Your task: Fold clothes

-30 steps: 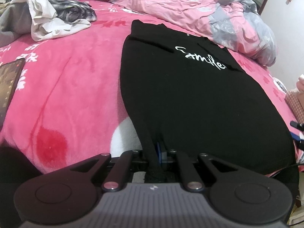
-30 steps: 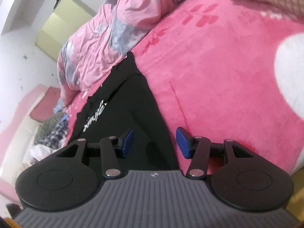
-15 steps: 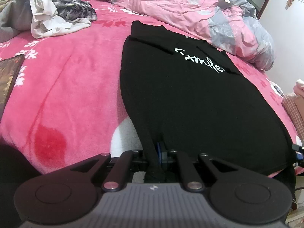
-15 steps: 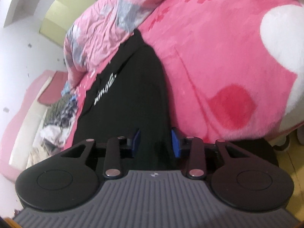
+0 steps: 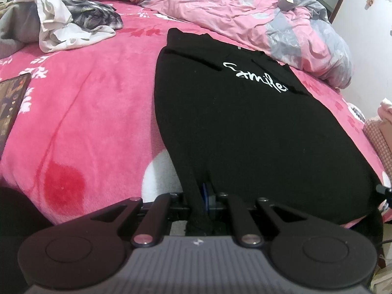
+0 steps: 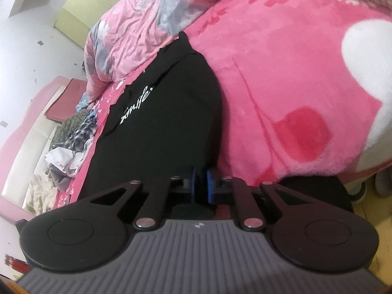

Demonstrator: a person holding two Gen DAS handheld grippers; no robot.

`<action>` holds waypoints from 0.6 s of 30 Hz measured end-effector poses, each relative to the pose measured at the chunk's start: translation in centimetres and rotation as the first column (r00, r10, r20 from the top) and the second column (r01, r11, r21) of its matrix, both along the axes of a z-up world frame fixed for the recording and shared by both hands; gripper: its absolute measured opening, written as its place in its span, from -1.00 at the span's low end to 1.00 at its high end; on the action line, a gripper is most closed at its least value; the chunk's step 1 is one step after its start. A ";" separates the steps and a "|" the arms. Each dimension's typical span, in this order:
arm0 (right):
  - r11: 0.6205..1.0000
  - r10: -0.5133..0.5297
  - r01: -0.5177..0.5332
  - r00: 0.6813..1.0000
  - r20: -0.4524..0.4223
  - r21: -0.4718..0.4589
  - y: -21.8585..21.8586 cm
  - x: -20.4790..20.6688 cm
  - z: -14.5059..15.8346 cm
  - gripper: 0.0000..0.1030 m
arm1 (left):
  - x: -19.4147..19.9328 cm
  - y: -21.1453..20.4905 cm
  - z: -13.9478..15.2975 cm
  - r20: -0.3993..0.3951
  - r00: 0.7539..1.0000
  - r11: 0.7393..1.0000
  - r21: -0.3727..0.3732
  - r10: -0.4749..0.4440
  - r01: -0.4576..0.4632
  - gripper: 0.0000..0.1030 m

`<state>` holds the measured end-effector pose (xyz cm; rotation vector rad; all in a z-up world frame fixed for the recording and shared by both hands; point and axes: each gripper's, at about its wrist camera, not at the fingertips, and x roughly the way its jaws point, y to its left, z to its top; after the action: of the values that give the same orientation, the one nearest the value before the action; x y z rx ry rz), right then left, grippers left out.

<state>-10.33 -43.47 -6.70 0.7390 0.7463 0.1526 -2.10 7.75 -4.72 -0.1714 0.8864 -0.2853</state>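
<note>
The black shirt (image 5: 245, 127) lies flat on the pink bed (image 5: 93, 112), hem at the near edge. The left gripper (image 5: 202, 203) pinches the hem's left corner; the right gripper (image 6: 201, 186) is closing on the right corner, cloth between its blue pads (image 6: 210, 183). The hem's far right is cut off

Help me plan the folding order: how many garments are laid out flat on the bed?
1: the black shirt lies flat on the pink blanket. Other clothes sit crumpled in a pile at the far left; more may be hidden inside it.
</note>
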 end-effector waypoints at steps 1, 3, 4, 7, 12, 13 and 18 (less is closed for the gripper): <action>1.000 0.000 0.000 1.000 0.004 -0.001 0.1 0.1 0.0 -0.87 | 0.0 -0.1 0.1 -0.003 1.000 1.000 0.005 -0.003 0.003 -0.82; 1.000 -0.004 0.004 1.000 0.008 -0.007 0.2 0.2 0.0 -0.88 | 0.1 -0.2 0.2 -0.010 1.000 1.000 0.016 -0.006 0.007 -0.82; 1.000 -0.004 0.004 1.000 0.010 -0.009 0.3 0.3 -0.1 -0.89 | 0.1 -0.3 0.2 -0.011 1.000 1.000 0.026 -0.008 0.008 -0.82; 1.000 -0.006 0.006 1.000 0.020 -0.002 0.4 0.6 -0.2 -0.90 | 0.0 -0.8 0.4 -0.010 1.000 0.998 0.061 -0.013 0.013 -0.82; 1.000 0.001 -0.001 0.999 0.054 -0.009 1.0 0.6 0.1 -0.92 | -0.2 -2.4 0.8 0.002 1.000 0.987 0.156 -0.026 0.026 -0.83; 1.000 0.004 -0.003 0.998 0.061 -0.012 1.1 0.7 0.1 -0.92 | -0.2 -2.7 0.8 0.004 1.000 0.984 0.175 -0.030 0.028 -0.83; 1.000 0.007 -0.005 0.998 0.070 -0.019 1.2 0.8 0.1 -0.92 | -0.4 -3.8 1.0 0.018 0.999 0.970 0.242 -0.041 0.036 -0.83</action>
<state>-9.55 -42.28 -6.64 0.7103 0.6821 0.1762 -2.51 3.98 -3.68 0.0750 0.8946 -0.2128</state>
